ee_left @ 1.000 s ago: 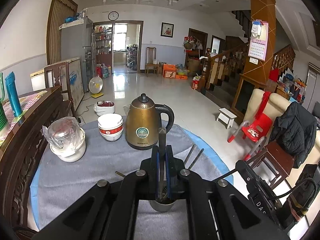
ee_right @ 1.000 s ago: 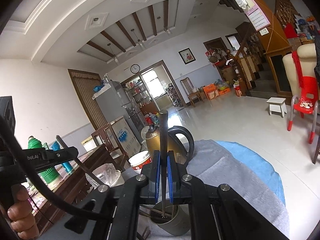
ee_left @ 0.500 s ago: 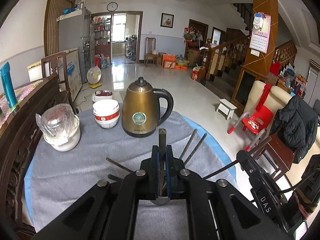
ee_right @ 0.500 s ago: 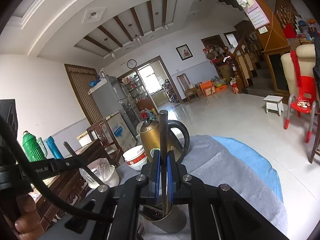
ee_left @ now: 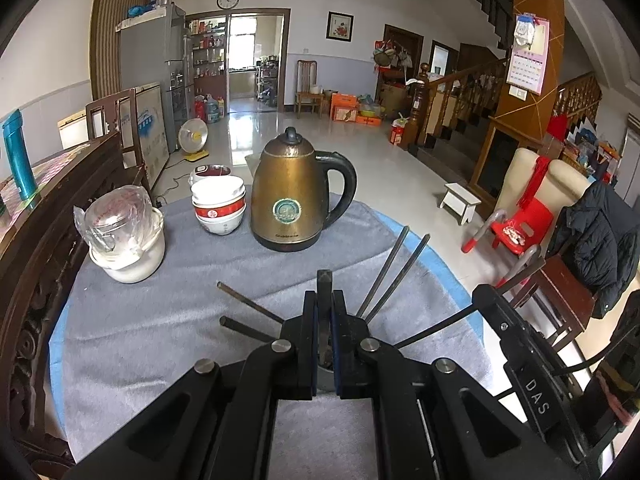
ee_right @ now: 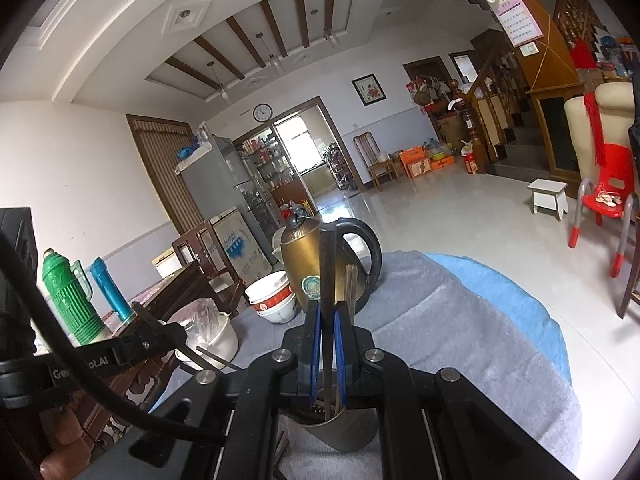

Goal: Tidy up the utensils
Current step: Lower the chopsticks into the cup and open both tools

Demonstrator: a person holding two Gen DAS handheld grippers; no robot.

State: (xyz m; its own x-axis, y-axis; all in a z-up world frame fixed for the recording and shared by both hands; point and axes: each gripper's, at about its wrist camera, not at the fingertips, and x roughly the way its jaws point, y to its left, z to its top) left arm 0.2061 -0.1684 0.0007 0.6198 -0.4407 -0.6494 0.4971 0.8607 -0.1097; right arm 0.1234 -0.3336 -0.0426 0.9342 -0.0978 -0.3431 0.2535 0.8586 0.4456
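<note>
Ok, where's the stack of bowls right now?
In the left wrist view the bowls sit at the table's far side, just left of the kettle and right of the bagged pot.

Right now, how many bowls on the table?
3, in one stack: white ceramic bowls with red bands, nested, left of the bronze electric kettle on the grey cloth. More may be hidden inside the stack.

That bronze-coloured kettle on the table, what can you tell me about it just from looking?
The kettle is a tall, dome-shaped electric jug in dull brass-coloured metal, scuffed and mottled. It has a dark knob on its lid, a black loop handle on its right side, a round green emblem on its front and a black base ring. It stands upright, lid closed, on the grey cloth, close beside the stacked red-and-white bowls; whether they touch cannot be told. Neither claw touches it.
</note>
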